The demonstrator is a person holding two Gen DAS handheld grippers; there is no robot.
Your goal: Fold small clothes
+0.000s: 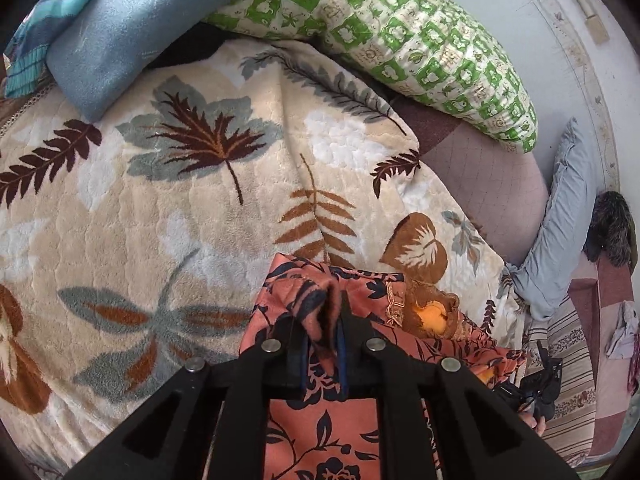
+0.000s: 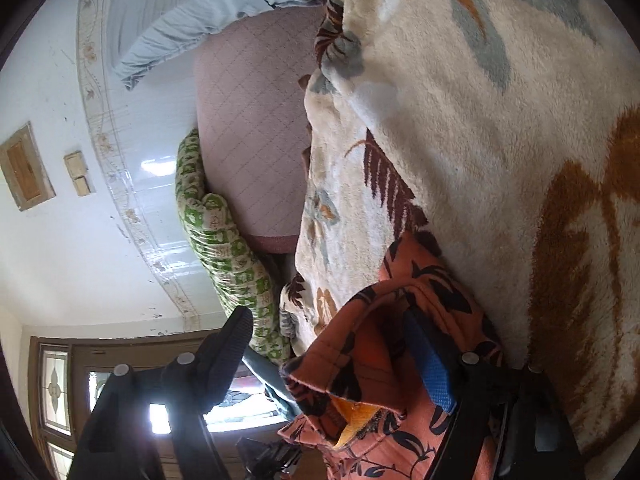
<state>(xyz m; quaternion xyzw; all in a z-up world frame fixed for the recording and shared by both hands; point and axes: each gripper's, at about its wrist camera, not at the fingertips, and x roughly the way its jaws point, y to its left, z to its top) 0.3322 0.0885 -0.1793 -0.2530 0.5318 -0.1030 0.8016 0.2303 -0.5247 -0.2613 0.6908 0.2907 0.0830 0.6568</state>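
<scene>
Leaf-print blanket [image 1: 168,208] over bed

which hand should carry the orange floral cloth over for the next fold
Left. The left gripper is shut on a pinch of the orange floral cloth, lifted above the blanket. The right gripper is open; the cloth only drapes against one of its fingers.

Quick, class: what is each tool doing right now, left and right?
Left tool: closed, pinching a fold of the orange floral garment.
Right tool: open; the garment's edge lies between its fingers, not pinched.
</scene>
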